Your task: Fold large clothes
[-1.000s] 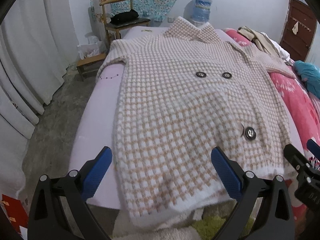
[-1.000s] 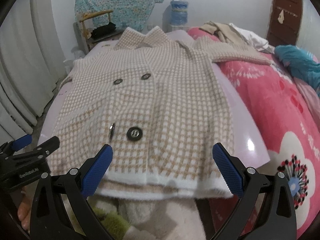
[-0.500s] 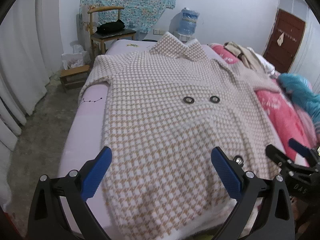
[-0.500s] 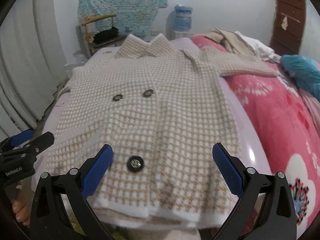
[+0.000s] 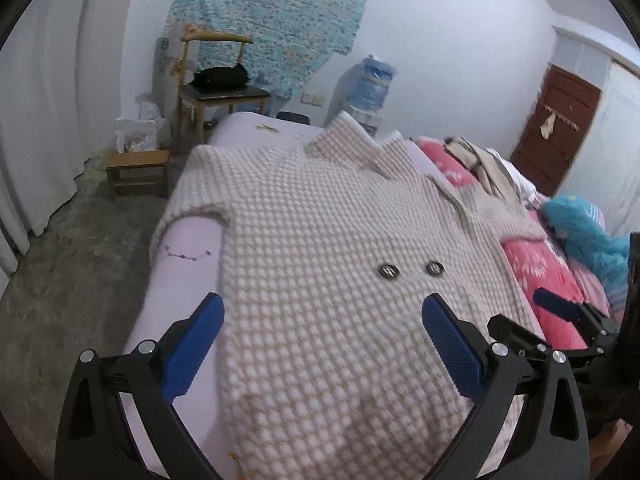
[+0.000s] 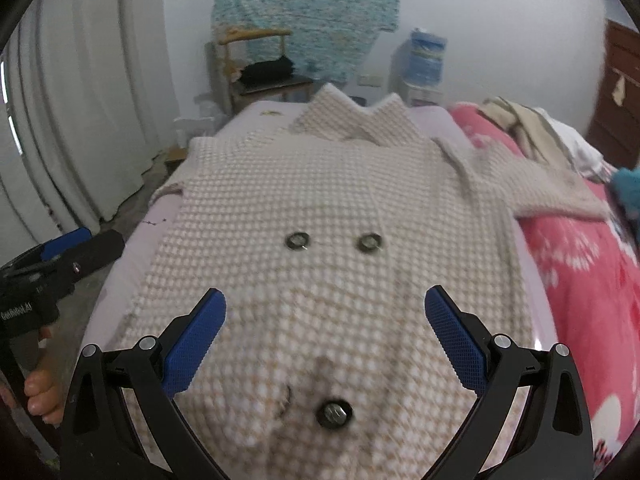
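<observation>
A large cream and tan houndstooth coat (image 5: 320,248) lies front up and spread flat on a lilac bed (image 5: 188,240), collar far, hem near. It also shows in the right wrist view (image 6: 332,200), with dark buttons (image 6: 297,241). My left gripper (image 5: 320,336) is open and empty above the coat's lower left part. My right gripper (image 6: 324,332) is open and empty above the lower middle, near a bottom button (image 6: 334,414). One sleeve (image 6: 552,196) stretches right onto a pink quilt. The other sleeve (image 5: 192,196) hangs over the bed's left edge.
A pink flowered quilt (image 6: 580,280) covers the bed's right side, with a beige garment (image 5: 480,160) and a turquoise cloth (image 5: 580,228) on it. A wooden chair (image 5: 216,92), a low stool (image 5: 136,168) and a water dispenser (image 5: 372,84) stand beyond. White curtains (image 6: 80,120) hang left.
Both grippers have moved forward over the coat, from its hem toward the middle, and tilted up. The hem has dropped out of view. Both stay open and empty.
</observation>
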A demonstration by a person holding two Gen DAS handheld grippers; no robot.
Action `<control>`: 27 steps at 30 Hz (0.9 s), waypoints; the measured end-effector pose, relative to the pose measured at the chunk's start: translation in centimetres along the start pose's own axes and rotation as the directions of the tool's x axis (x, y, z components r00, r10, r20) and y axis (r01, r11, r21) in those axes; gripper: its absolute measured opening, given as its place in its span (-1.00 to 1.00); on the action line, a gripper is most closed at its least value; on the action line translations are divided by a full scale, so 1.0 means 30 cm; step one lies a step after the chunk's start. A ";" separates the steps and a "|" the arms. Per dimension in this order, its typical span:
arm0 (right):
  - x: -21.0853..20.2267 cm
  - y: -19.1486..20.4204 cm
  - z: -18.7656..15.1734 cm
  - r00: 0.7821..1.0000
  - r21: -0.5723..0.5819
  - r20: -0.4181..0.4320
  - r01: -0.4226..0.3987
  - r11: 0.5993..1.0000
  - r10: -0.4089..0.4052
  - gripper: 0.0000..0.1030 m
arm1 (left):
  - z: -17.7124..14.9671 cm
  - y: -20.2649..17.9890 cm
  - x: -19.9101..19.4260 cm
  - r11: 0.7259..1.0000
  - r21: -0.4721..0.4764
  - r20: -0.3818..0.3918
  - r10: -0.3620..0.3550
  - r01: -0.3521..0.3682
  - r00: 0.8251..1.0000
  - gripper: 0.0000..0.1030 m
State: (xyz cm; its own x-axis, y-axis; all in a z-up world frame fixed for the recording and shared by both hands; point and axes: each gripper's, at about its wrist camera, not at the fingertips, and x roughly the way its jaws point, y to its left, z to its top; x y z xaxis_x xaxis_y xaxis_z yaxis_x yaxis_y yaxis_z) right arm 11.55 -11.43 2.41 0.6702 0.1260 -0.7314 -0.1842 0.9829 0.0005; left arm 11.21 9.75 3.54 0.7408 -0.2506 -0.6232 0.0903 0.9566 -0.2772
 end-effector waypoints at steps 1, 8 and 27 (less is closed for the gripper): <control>0.017 0.011 0.015 1.000 -0.002 0.002 -0.031 1.000 0.031 0.85 | 0.010 0.022 -0.002 1.000 -0.020 0.006 -0.009 0.010 1.000 0.89; 0.123 0.061 0.072 0.997 -0.023 -0.029 -0.070 0.997 0.070 0.85 | 0.093 0.234 -0.016 0.987 -0.148 0.047 0.073 -0.065 0.996 0.89; 0.302 0.151 0.092 0.989 -0.135 -0.119 -0.100 0.986 0.085 0.65 | 0.002 0.939 0.373 0.482 -0.862 0.008 -0.301 0.160 0.953 0.78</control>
State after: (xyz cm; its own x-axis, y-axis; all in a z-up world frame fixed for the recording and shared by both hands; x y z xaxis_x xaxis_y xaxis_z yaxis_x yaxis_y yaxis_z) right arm 18.76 -5.48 -2.34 0.5619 0.1918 -0.8047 -0.3459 0.9381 -0.0180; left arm 22.09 33.91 -11.20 0.6846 -0.5259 -0.5047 -0.4116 0.2925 -0.8632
